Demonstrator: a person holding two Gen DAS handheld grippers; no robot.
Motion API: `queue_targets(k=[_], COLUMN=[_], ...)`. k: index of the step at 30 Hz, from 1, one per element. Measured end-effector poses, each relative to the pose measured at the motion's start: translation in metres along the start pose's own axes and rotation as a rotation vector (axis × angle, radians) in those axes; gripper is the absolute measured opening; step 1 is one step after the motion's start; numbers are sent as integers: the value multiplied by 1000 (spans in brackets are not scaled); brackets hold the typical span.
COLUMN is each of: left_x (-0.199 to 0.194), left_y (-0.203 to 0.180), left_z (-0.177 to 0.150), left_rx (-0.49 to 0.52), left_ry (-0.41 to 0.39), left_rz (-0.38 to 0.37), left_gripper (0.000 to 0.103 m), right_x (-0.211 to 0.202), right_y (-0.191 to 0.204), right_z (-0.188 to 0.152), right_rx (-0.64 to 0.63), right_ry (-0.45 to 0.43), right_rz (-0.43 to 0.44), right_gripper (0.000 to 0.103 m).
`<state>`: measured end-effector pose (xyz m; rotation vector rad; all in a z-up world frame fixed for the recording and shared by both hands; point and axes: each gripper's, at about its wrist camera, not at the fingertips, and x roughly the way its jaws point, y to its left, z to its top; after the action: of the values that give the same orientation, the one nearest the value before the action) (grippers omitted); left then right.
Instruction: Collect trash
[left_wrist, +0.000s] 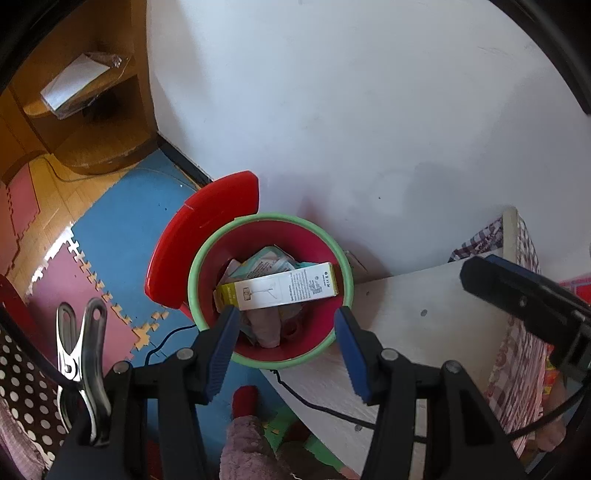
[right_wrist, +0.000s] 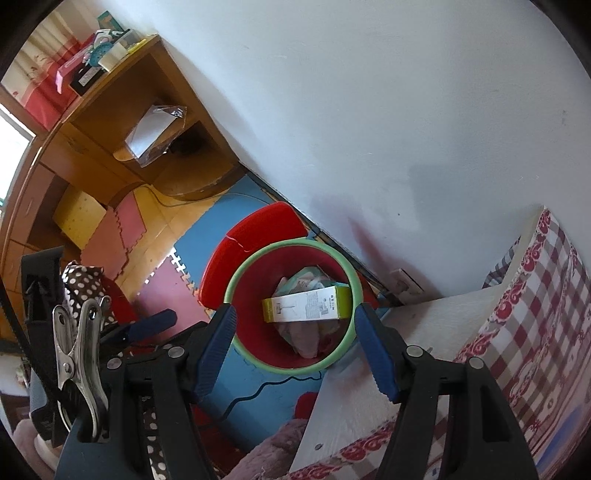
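Red bin, green rim, both hand-held grippers above it

Your left hand-held gripper hangs over the near rim of the trash bin, jaws parted with nothing between them. Your right hand-held gripper hangs the same way, jaws apart and holding nothing. Inside the bin, a white and yellow-green carton lies across crumpled wrappers, its ends close to the inner wall. The bin stands on the blue floor mat, against the white wall, its red lid tipped back. A white board crowds the bin's right edge; a black cable runs by its near edge.
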<state>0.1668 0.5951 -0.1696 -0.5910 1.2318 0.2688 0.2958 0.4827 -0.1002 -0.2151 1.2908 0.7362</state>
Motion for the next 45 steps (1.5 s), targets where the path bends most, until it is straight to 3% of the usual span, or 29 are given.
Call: queue_targets(k=[16, 26, 45], left_x=[-42, -49, -51], left_y=[-9, -10, -18], left_z=[-13, -15, -17], left_rx=[-33, -59, -51], left_ry=[-37, -39, -31], left_rz=[78, 108, 132], left_gripper=[57, 65, 66], right_x=[-40, -49, -42], right_y=[11, 16, 11], right_z=[-33, -48, -61], right_rx=[-5, -37, -40], right_ry=[-85, -129, -117], right_rz=[7, 8, 8], right_gripper=[69, 69, 69])
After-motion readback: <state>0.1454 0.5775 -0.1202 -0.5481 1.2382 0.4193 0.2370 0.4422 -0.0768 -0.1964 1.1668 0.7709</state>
